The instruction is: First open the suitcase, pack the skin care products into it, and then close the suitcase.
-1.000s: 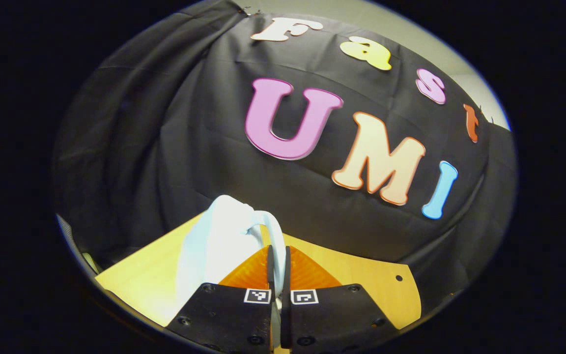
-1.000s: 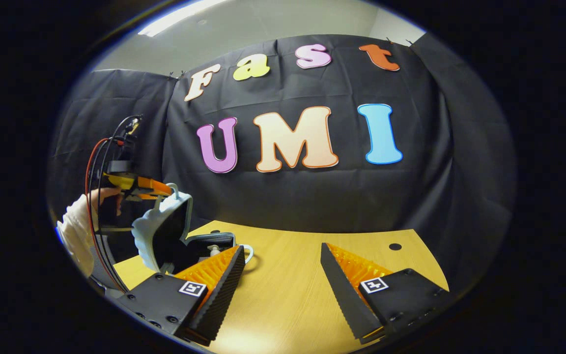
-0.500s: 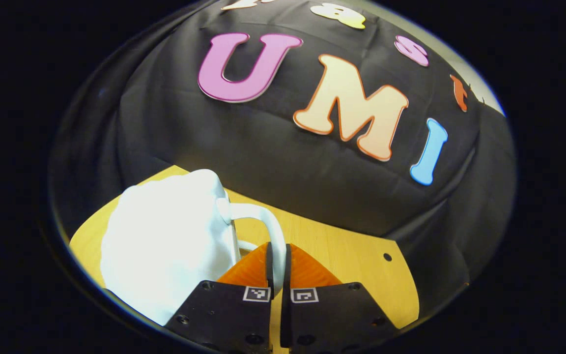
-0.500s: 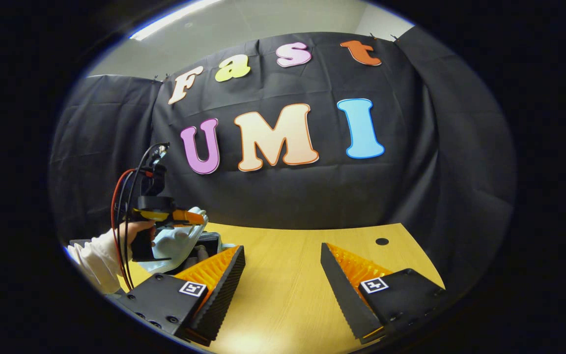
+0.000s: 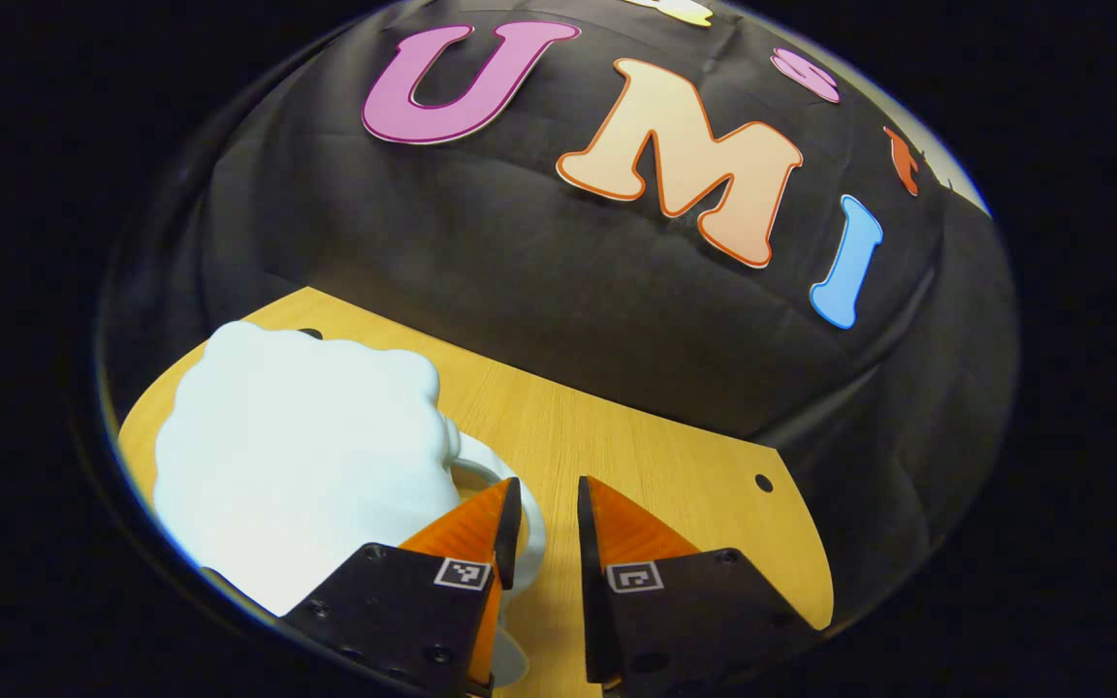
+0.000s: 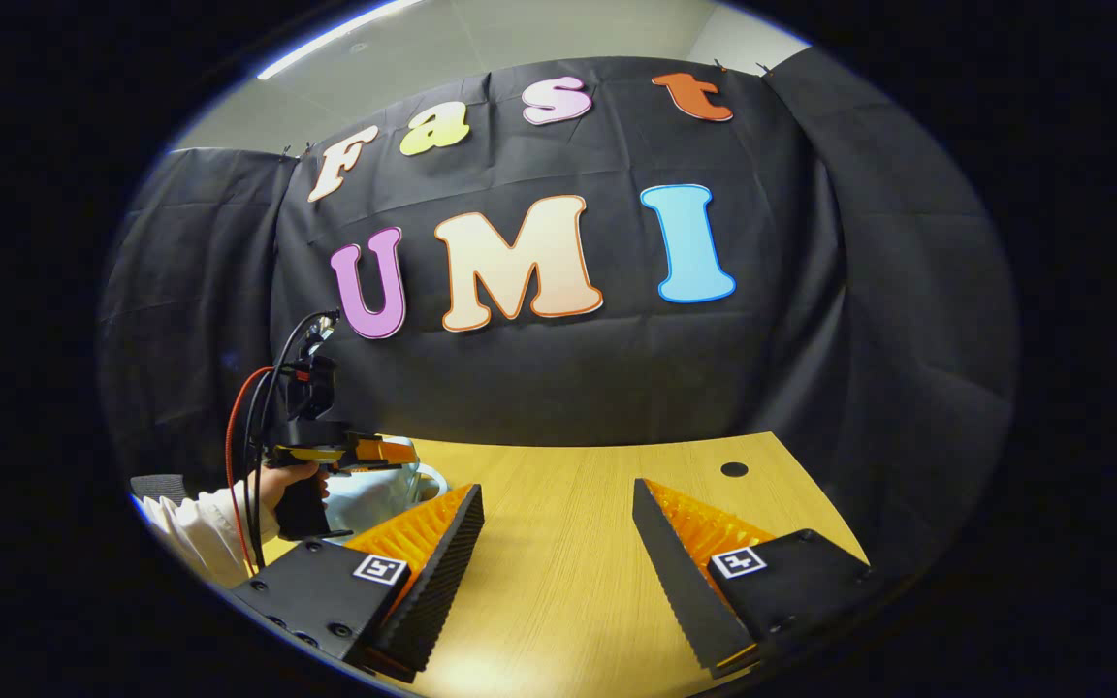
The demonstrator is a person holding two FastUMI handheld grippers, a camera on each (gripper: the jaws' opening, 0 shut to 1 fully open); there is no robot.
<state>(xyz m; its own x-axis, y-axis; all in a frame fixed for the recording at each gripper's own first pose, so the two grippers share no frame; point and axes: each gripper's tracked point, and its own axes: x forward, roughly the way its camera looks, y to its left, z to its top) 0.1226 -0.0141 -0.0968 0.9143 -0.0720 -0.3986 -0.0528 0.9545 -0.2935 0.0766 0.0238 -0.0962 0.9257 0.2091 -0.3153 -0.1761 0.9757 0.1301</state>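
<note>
Left gripper view: suitcase (image 5: 297,456) lid down

A light wooden bench (image 6: 558,543) with a round hole (image 6: 734,469) stands before black cloth walls (image 6: 811,320); a ceiling light strip (image 6: 331,39) glows above.

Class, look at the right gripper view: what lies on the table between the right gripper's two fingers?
Nothing: in the right gripper view, bare wooden table runs between the open right gripper's fingers. The pale blue suitcase sits off to the side.
</note>
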